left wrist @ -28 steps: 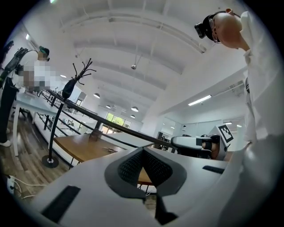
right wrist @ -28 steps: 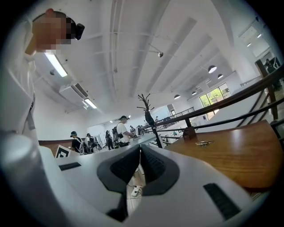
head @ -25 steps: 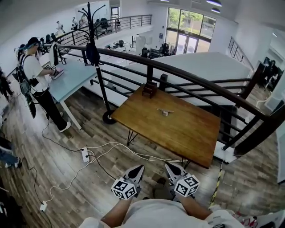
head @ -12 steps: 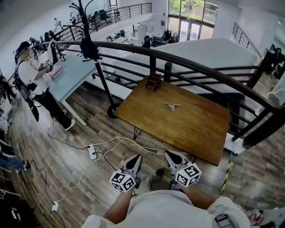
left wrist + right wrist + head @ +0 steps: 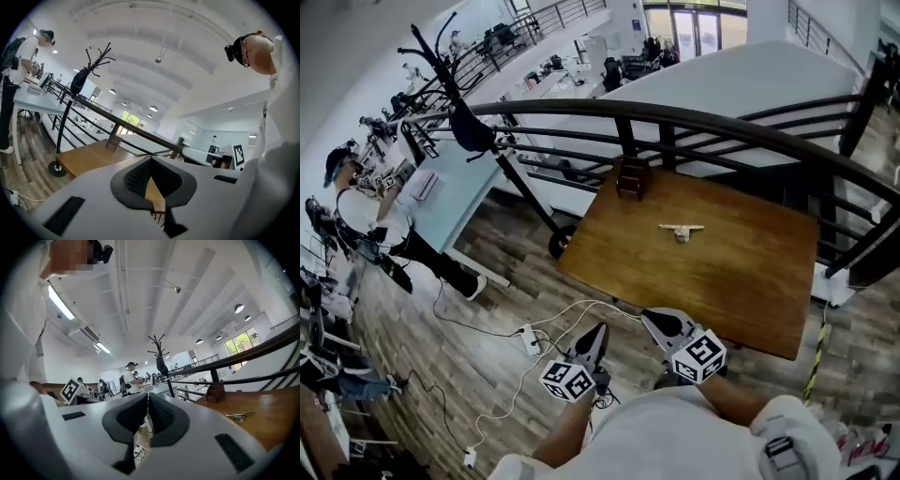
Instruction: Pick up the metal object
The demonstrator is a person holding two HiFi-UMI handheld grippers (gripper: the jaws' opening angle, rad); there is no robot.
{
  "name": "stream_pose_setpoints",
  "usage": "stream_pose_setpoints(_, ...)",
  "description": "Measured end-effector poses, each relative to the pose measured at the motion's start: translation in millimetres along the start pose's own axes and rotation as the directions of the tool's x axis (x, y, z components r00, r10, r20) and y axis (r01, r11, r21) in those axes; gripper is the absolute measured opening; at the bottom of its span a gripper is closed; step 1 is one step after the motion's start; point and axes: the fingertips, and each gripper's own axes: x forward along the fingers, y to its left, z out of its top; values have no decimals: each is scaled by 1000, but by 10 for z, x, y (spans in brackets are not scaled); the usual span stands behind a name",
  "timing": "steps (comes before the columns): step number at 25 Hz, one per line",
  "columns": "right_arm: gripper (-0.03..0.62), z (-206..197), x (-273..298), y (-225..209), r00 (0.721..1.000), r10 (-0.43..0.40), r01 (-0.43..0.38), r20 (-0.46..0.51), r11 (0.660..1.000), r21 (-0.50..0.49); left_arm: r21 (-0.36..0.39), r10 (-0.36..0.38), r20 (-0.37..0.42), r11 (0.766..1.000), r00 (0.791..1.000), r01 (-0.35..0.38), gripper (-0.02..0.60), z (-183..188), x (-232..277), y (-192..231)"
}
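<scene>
The metal object (image 5: 682,230), a small silvery T-shaped piece, lies alone near the middle of the wooden table (image 5: 741,281); the right gripper view shows it (image 5: 240,416) ahead at right. My left gripper (image 5: 600,329) (image 5: 151,159) is held over the floor short of the table's near edge, its jaws meeting at the tips with nothing in them. Beside it, my right gripper (image 5: 649,316) (image 5: 148,394) is shut and empty, just short of the table's near corner. Both point roughly level, well away from the object.
A small dark wooden box (image 5: 633,178) stands at the table's far edge by the black railing (image 5: 722,122). A coat stand (image 5: 473,127) rises left of the table. White cables and a power strip (image 5: 530,339) lie on the floor. A person (image 5: 356,211) stands at a light desk far left.
Both grippers have moved forward together toward the table, which now looks closer and larger. Their jaws stay as they were. The metal object has not moved.
</scene>
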Motion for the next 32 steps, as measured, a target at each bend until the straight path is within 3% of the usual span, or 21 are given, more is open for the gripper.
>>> stream_pose_setpoints(4, 26, -58, 252, -306, 1000, 23, -23, -12, 1000, 1, -2, -37, -8, 999, 999, 37, 14, 140, 481, 185)
stream_pose_setpoints(11, 26, -125, 467, -820, 1000, 0, -1, 13, 995, 99, -27, -54, -58, 998, 997, 53, 14, 137, 1088, 452)
stream_pose_setpoints(16, 26, -315, 416, -1356, 991, -125, 130, -42, 980, 149, -28, -118, -79, 993, 990, 116, 14, 188, 1622, 668)
stream_pose_setpoints(20, 26, -389, 606, -1835, 956, -288, 295, -64, 933, 206, -53, -200, -111, 979, 974, 195, 14, 280, 2117, 1054)
stream_pose_setpoints(23, 26, -354, 900, -2131, 914, -399, 404, -70, 882, 244, -95, -298, -145, 953, 943, 287, 14, 370, 2542, 1384)
stream_pose_setpoints(26, 26, -286, 1167, -2283, 883, -466, 460, -54, 841, 285, -93, -370, -156, 929, 916, 359, 14, 539, 2845, 1618)
stream_pose_setpoints(29, 26, -185, 1191, -2300, 859, -511, 501, -42, 819, 281, -85, -426, -146, 905, 893, 418, 14, 719, 3025, 1578)
stream_pose_setpoints(32, 26, -157, 1221, -2419, 835, -550, 529, -39, 779, 336, -48, -440, -195, 897, 876, 440, 14, 778, 3266, 1617)
